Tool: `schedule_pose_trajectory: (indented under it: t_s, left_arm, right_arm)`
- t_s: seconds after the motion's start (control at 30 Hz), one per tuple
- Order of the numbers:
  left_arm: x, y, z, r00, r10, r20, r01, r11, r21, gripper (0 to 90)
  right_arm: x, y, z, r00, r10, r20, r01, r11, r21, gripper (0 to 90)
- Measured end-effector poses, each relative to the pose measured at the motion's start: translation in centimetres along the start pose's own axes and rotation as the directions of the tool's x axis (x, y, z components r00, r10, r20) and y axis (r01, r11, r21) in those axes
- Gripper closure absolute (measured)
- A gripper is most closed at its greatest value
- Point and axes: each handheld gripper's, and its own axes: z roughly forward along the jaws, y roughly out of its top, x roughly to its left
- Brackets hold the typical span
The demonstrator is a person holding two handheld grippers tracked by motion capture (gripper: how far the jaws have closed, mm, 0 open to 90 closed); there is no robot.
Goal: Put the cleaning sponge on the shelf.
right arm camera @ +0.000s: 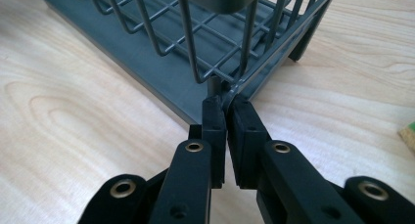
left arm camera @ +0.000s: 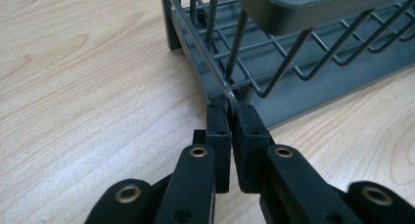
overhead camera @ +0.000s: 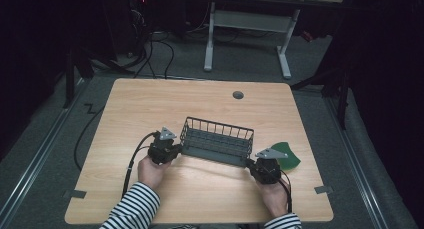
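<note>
The right gripper (right arm camera: 227,106) is clamped on the near corner wire of the grey rack (right arm camera: 147,62), which runs off to the far left over the wooden table (right arm camera: 73,131).

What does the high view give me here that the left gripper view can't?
High view alone: the green plate beside the dish rack's right end, the right gripper at the rack's near right corner, and the round hole in the table.

Left gripper view alone: the left gripper with its pads shut on a wire at the rack's near corner, plus a grey tray inside the rack.

Both: the dish rack, the left gripper and the wooden tabletop.
</note>
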Motion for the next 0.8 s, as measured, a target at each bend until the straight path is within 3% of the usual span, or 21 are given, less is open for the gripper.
schedule_pose_trajectory:
  t_s: [0.27, 0.4, 0.5, 0.57, 0.67, 0.7, 0.73, 0.8]
  left_arm:
    - [-0.6, -1.3, -0.8, 0.9999, -0.014, -0.008, 0.014, 0.9995, -0.029, 85.9]
    - [-0.6, -1.6, -0.9, 0.9997, -0.023, -0.01, 0.023, 0.9992, -0.034, 84.8]
    - [-0.5, -1.7, -1.0, 0.9995, -0.028, -0.013, 0.027, 0.9991, -0.033, 81.8]
    - [-0.6, -1.8, -1.1, 0.9994, -0.021, -0.026, 0.02, 0.9992, -0.034, 80.0]
    - [-0.4, -2.0, -1.2, 0.9984, -0.036, -0.045, 0.034, 0.9987, -0.038, 63.7]
    - [-0.4, -2.1, -1.3, 0.9978, -0.047, -0.046, 0.045, 0.9982, -0.039, 63.7]
    - [-0.3, -2.2, -1.4, 0.9972, -0.062, -0.043, 0.06, 0.9975, -0.038, 54.6]
    - [0.1, -2.6, -1.7, 0.9947, -0.092, -0.047, 0.09, 0.9951, -0.041, 48.4]
  right_arm:
    - [1.1, -1.1, -0.8, 0.9996, -0.025, -0.015, 0.025, 1.0, -0.008, 85.7]
    - [1.1, -1.4, -0.9, 0.9993, -0.009, -0.038, 0.008, 1.0, -0.013, 84.7]
    - [1.0, -1.7, -0.6, 0.9983, 0.0, -0.058, -0.001, 1.0, -0.005, 76.7]
    - [1.0, -1.8, -0.5, 0.9983, -0.003, -0.058, 0.002, 1.0, -0.004, 75.9]
    - [0.9, -2.1, -0.6, 0.998, 0.004, -0.064, -0.005, 1.0, -0.027, 68.6]
    - [0.9, -2.1, -0.6, 0.998, 0.004, -0.064, -0.005, 1.0, -0.027, 68.6]
    - [0.7, -2.1, -0.8, 0.9977, 0.001, -0.068, -0.004, 0.999, -0.037, 62.3]
    - [0.4, -2.4, -1.0, 0.9983, -0.021, -0.055, 0.017, 0.997, -0.073, 54.9]
